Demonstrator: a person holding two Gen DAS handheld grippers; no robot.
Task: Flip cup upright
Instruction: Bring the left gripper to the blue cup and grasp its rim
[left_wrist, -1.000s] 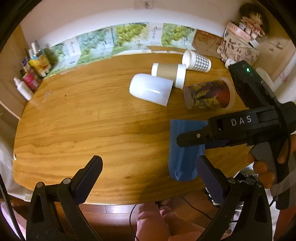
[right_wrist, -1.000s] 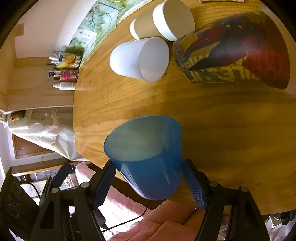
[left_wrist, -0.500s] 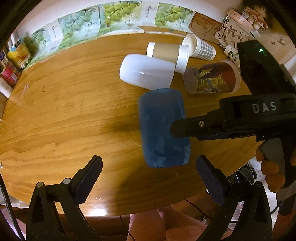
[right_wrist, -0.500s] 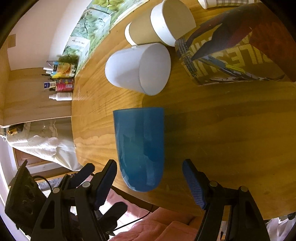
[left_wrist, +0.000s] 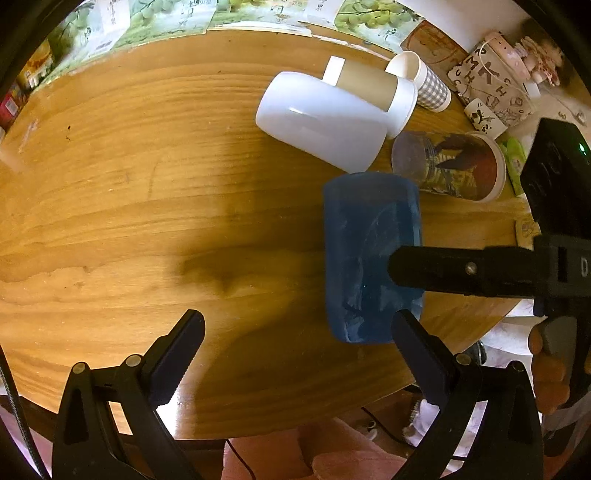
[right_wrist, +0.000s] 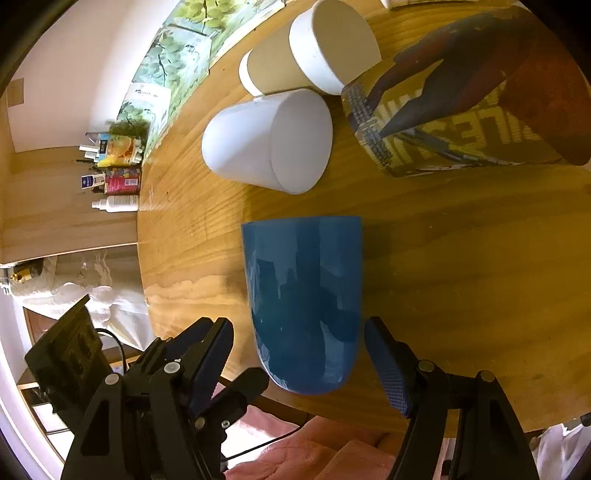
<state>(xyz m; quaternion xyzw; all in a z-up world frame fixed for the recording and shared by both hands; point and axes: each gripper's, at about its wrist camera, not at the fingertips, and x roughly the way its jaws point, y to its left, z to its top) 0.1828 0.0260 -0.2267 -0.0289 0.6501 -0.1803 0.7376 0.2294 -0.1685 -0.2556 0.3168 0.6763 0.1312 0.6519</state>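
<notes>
Both tongs gape, right tongs (right_wrist: 299, 354) straddling the blue cup (right_wrist: 304, 295); nudge it and it rolls off the surface (right_wrist: 461, 280) edge.

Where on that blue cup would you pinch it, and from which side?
Across the blue cup's smooth side wall, about mid-height, coming in from the table edge as the right gripper is placed now, one finger either side. It looks upright, wide mouth up and rounded base down, so the straighter wall should hold better than the curved bottom. The white cup crowds its far side.

Warm indoor light; soft shadows darken the counter (left_wrist: 147, 206); strong fisheye distortion, dark vignetted corners, blurred edges.
</notes>
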